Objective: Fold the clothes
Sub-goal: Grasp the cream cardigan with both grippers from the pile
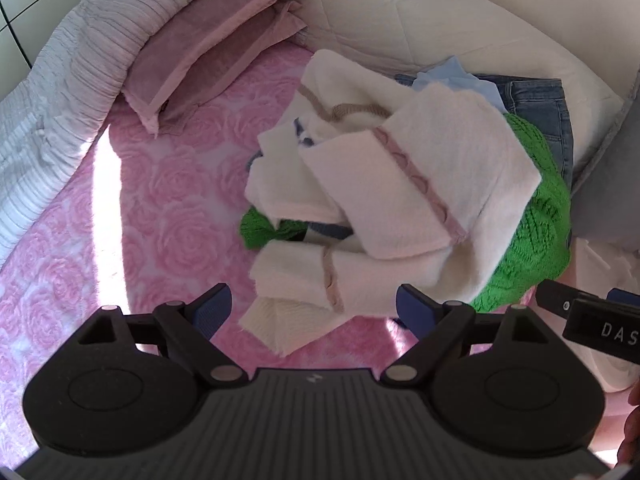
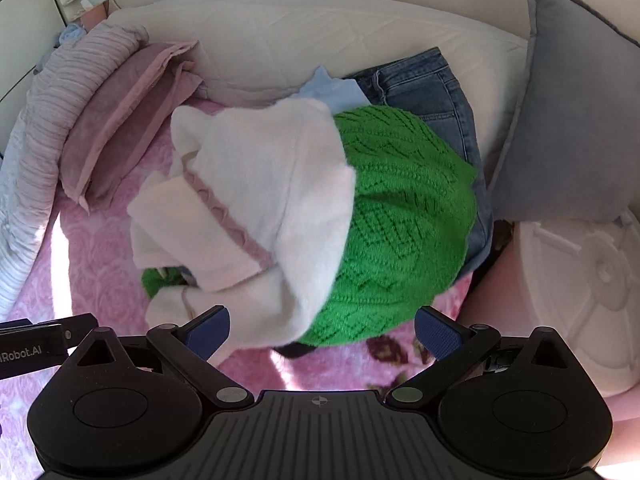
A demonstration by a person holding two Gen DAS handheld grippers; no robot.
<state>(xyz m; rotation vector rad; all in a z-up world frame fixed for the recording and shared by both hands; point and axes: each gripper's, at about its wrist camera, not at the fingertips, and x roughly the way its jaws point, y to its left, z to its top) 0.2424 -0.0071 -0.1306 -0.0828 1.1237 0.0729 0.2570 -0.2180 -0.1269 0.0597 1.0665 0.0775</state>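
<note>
Lying in a heap on the pink rose-patterned bedspread (image 1: 168,200), toward the bed's head end, the clothes sit just short of the white headboard cushion (image 1: 400,20): a cream knit cardigan (image 1: 432,168) with mauve trim on top, a green knit sweater (image 2: 400,216) under and beside it, blue jeans (image 2: 436,92) and a pale blue garment (image 1: 452,76) behind. The left gripper (image 1: 314,310) hovers at the pile's near edge, jaws spread wide and holding nothing. The right gripper (image 2: 322,330) is likewise wide apart and empty, just before the sweater's hem. A mauve pillow (image 1: 208,48) lies near the bed's left edge, a grey cushion (image 2: 572,120) at its right.
</note>
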